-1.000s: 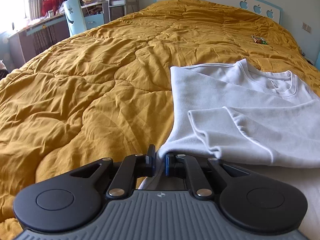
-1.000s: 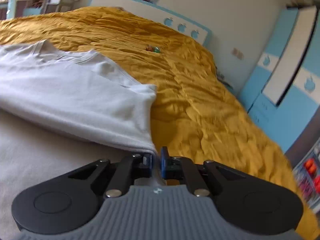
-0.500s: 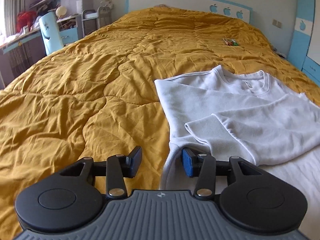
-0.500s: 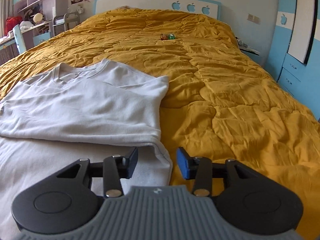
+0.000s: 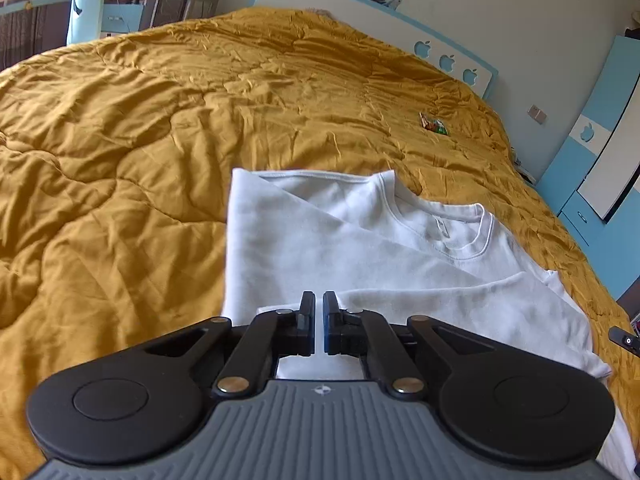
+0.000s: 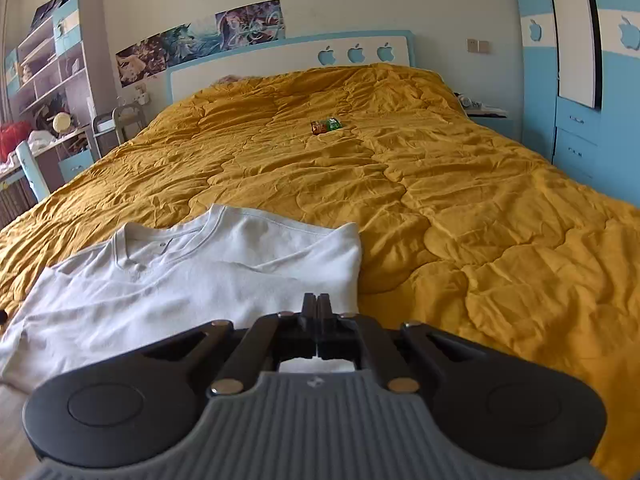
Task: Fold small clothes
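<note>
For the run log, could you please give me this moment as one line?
shirt: white, sleeves folded in, flat on yellow quilt | left gripper: shut, empty | right gripper: shut, empty | both just closed

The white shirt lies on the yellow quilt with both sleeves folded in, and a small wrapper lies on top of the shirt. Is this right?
Not quite. The wrapper is not on the shirt; it lies apart from it on the quilt, nearer the headboard, as the right wrist view shows. The rest is right.

Soft daylight is coming in evenly, shadows staying faint; fisheye is bending edges hard, corners vignetting dark; crumpled mustard-yellow quilt [image 5: 160, 128] is blurring slightly near frame.
</note>
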